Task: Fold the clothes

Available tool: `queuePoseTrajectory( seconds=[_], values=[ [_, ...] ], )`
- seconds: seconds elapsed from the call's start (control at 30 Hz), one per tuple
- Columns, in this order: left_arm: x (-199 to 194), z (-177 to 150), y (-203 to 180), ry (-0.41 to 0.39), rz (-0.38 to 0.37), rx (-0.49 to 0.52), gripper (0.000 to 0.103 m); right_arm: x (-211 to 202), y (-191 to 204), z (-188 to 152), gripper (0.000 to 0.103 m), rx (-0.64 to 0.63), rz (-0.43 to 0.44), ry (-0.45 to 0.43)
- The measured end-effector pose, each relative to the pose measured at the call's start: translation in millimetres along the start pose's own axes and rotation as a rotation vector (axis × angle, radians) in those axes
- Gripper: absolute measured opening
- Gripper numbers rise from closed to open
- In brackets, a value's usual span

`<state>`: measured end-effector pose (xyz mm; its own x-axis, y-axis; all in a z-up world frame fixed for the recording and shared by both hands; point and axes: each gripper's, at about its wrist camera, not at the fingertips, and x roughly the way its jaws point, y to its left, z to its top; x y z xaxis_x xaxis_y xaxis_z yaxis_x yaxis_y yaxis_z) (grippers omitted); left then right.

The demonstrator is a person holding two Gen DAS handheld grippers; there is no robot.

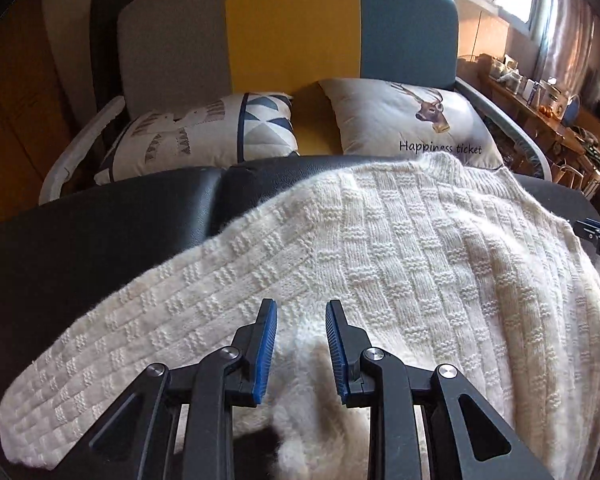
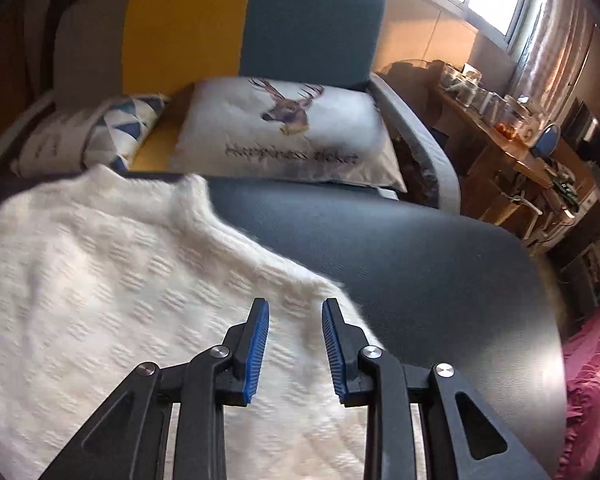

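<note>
Hovering over a white knit sweater [image 1: 380, 248], the left tool [image 1: 301, 344] has its jaws spread, blue pads apart; fuzzy white knit fills the gap below them, contact uncertain. Right tool [image 2: 295, 344] likewise spread, nothing between the pads, poised above the sweater's right edge; that view is blurred. Sweater lies flat on a dark padded table [image 1: 100, 240], collar at the far end toward the sofa [image 1: 292, 28], long axis running away from the tools. One sleeve [image 1: 100, 360] stretches out to the near left. Sofa back is grey, yellow and teal. Two cushions lean there: one with blue triangles [image 1: 204, 132], one with a deer head [image 1: 412, 124] reading "Happiness ticket". Pink fabric [image 2: 592, 380] at far right.
</note>
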<state>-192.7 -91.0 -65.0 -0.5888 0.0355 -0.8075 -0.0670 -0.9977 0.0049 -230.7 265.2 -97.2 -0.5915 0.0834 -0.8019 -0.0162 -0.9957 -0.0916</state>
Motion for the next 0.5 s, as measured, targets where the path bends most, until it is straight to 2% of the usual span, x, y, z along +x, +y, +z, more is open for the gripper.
queuePoseTrajectory(
  seconds=[0.13,0.2,0.33,0.43,0.5],
  values=[
    [-21.5,2.3,17.5,-0.058,0.039,-0.008,0.027,-7.7,37.7,8.6,0.029,-0.001,0.165,-0.006],
    [-28.3,0.0,27.8,-0.075,0.059,-0.011,0.027,-4.4,57.8,10.6,0.029,-0.008,0.204,0.005],
    [-27.0,-15.2,62.8,-0.053,0.123,-0.042,0.030,14.5,84.6,6.5,0.029,0.009,0.213,0.071],
    [-14.9,-41.5,112.6,0.004,0.190,-0.124,0.030,35.8,85.1,-1.9,0.029,0.043,0.186,0.130],
    [-9.8,-61.7,149.3,0.034,0.260,-0.168,0.030,48.0,78.9,-6.8,0.029,0.070,0.170,0.165]
  ],
)
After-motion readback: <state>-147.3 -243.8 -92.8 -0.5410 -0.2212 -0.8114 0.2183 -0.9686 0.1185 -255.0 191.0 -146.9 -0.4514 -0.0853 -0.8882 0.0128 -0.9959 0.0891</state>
